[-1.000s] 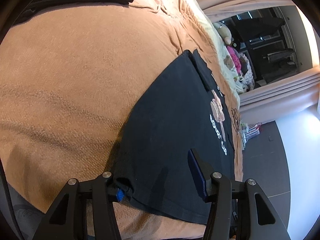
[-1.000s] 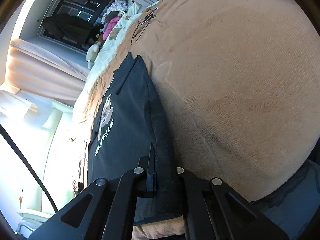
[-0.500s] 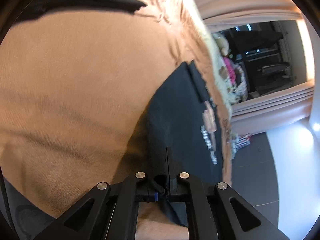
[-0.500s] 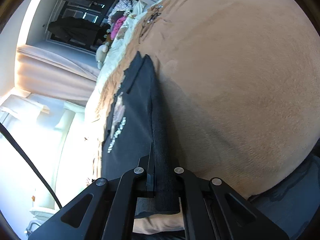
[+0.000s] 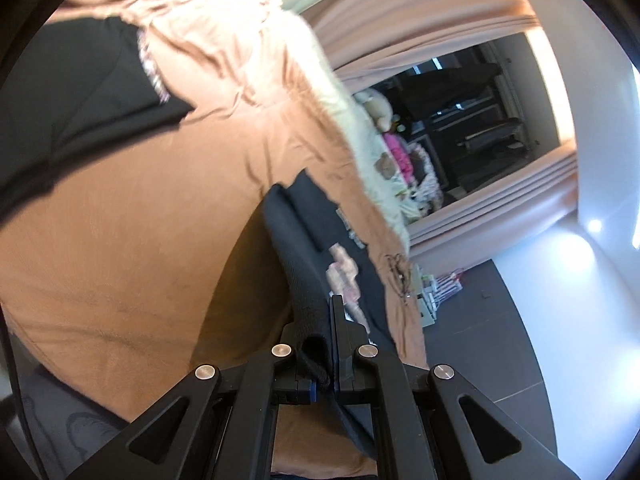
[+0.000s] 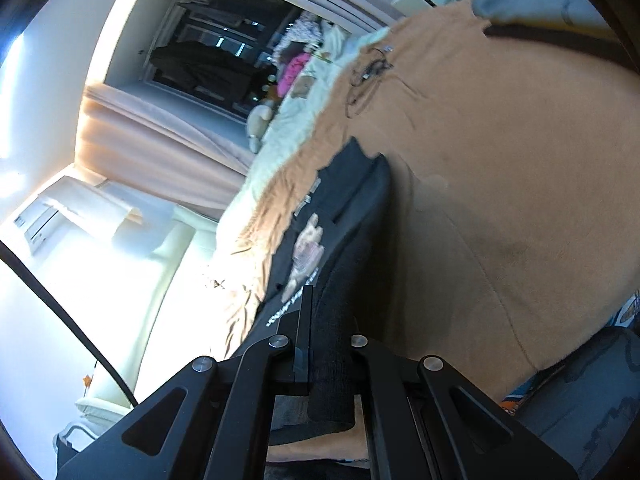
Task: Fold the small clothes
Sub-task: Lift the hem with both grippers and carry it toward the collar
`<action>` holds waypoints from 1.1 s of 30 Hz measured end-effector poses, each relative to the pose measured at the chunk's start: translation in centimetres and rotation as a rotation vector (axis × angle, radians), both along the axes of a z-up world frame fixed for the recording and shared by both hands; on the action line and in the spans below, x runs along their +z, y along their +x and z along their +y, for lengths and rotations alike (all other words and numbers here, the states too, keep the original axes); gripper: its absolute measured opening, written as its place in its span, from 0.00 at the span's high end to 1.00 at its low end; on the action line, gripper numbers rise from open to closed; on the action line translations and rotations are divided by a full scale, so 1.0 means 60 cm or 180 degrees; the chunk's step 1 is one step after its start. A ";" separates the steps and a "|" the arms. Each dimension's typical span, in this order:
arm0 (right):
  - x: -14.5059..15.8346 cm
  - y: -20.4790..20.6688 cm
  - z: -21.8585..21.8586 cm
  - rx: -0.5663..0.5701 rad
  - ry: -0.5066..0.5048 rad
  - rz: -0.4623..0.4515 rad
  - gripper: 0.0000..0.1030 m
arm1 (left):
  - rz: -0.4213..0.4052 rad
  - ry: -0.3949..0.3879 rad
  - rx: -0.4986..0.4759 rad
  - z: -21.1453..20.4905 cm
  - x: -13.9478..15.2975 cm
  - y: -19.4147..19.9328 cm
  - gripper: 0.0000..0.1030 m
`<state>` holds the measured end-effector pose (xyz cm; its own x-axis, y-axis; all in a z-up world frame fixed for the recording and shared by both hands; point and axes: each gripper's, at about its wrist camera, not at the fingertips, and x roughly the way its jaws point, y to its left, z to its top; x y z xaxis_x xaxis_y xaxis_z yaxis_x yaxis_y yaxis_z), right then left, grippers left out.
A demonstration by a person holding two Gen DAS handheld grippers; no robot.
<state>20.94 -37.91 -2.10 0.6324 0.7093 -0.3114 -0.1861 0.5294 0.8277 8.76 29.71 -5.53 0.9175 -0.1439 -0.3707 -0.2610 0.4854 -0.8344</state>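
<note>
left tool (image 5: 320, 320) — clamped on black T-shirt (image 5: 304, 240) hem | right tool (image 6: 328, 312) — likewise

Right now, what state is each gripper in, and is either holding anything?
Left gripper: closed, clamped on the hem of the black T-shirt.
Right gripper: closed, clamped on the same black T-shirt's edge.

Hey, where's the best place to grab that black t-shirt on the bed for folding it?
Take the black t-shirt by its near hem corners, coming in from the near edge of the tan blanket. That edge is free to pinch; the left gripper and right gripper are shut on it there.
</note>
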 end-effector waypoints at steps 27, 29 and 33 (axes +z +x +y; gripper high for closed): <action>-0.001 -0.159 -0.102 0.0252 0.0091 -0.0292 1.00 | -0.0365 0.0043 -0.0062 -0.111 0.096 -0.322 0.96; 0.001 -0.162 -0.108 0.0253 0.0057 -0.0320 1.00 | -0.0351 0.0048 -0.0068 -0.112 0.097 -0.329 0.96; 0.012 -0.141 -0.102 0.0233 -0.0049 -0.0341 1.00 | -0.0347 0.0101 -0.0094 -0.108 0.105 -0.320 0.96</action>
